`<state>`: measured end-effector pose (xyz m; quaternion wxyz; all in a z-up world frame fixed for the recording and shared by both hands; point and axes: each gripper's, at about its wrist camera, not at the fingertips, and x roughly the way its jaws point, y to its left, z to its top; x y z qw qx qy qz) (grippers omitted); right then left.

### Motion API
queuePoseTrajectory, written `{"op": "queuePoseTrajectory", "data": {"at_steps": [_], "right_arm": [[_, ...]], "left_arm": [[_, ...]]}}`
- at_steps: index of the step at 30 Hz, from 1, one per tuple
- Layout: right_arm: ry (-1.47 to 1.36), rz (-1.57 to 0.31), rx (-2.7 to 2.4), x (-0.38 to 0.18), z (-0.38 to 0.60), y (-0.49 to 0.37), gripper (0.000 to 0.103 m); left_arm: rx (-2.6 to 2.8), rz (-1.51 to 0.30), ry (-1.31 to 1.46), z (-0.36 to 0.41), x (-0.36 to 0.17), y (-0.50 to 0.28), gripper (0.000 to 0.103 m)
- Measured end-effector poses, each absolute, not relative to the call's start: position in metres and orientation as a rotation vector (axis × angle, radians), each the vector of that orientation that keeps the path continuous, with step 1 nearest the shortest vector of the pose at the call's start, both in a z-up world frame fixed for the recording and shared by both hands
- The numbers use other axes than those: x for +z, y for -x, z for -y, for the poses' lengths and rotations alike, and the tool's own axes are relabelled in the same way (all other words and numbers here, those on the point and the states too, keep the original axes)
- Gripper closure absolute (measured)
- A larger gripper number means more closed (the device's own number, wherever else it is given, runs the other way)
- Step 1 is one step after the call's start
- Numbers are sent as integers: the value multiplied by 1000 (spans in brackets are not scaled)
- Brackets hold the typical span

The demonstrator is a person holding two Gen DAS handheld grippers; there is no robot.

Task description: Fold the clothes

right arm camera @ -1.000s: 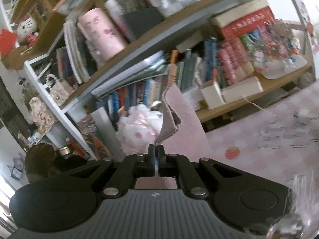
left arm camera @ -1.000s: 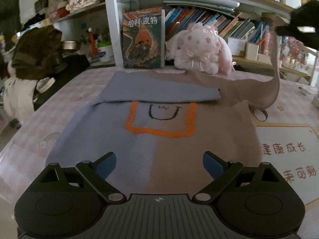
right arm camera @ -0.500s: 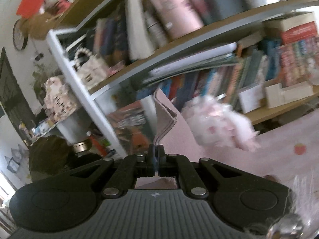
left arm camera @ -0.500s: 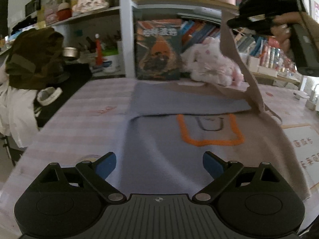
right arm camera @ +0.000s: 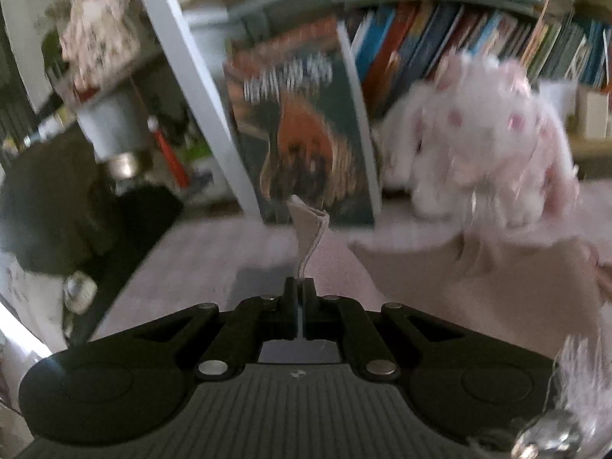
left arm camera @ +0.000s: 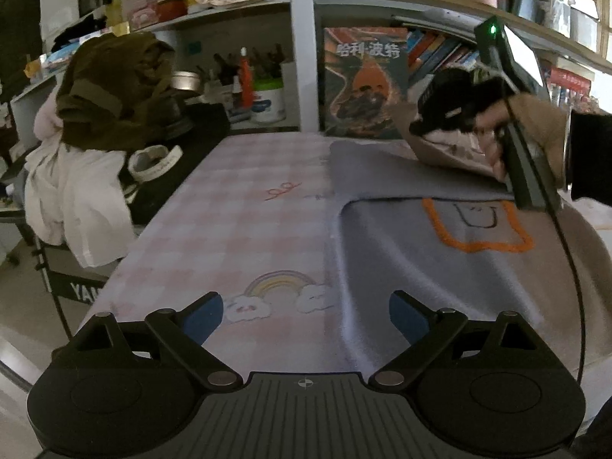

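A blue-and-taupe sweater [left arm camera: 440, 267] with an orange square outline lies flat on the pink checked tablecloth [left arm camera: 248, 222]. Its blue sleeve is folded across the chest. My left gripper [left arm camera: 306, 315] stands open and empty over the cloth at the sweater's near left edge. At the far right, a person's hand holds my right gripper [left arm camera: 420, 126], shut on the taupe sleeve [left arm camera: 451, 157] and carrying it over the sweater's top. In the right wrist view that gripper [right arm camera: 301, 287] pinches the sleeve's cuff [right arm camera: 310, 225], which sticks up between the pads.
A bookshelf [left arm camera: 302, 49] lines the far side, with an upright book [left arm camera: 363, 80], a pink plush toy [right arm camera: 489, 145] and bottles. A dark chair [left arm camera: 114, 122] piled with brown and white clothes stands left of the table. A thin cable [left arm camera: 573, 287] hangs across the sweater's right side.
My right gripper has swung the taupe sleeve leftward and down, from beside the sweater to above its top. My left gripper has slid left, off the sweater's middle to its left edge.
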<state>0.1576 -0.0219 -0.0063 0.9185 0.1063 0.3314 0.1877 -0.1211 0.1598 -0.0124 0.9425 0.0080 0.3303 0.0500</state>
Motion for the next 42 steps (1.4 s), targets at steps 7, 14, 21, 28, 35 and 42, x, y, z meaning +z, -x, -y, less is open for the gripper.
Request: {"op": "queuePoseTrajectory", "data": {"at_steps": [7,14,21,28,35,42], "right_arm": [[-124,-766,368,-33,0,-152,99],[-237,-796,508,-24,7,-135,76],[-137,-772,482,-1,44,-79,76],[-8,-732,364,8,109,-7,74],[-18,-744,243,-1,169,47,70],[-47,-770,164,-14,212,99,65]], "left_arm": [[84,-667,-21,-165,-12,121,7],[38,-642,-24,-160,-11,115,7],[-76,-634,2,-141,-16,99,7],[-150,-630,29,-117,-15,88,7],[-161,-675,31,-88,-15,88,7],[-128,-705,25,-64,-12,109,7]]}}
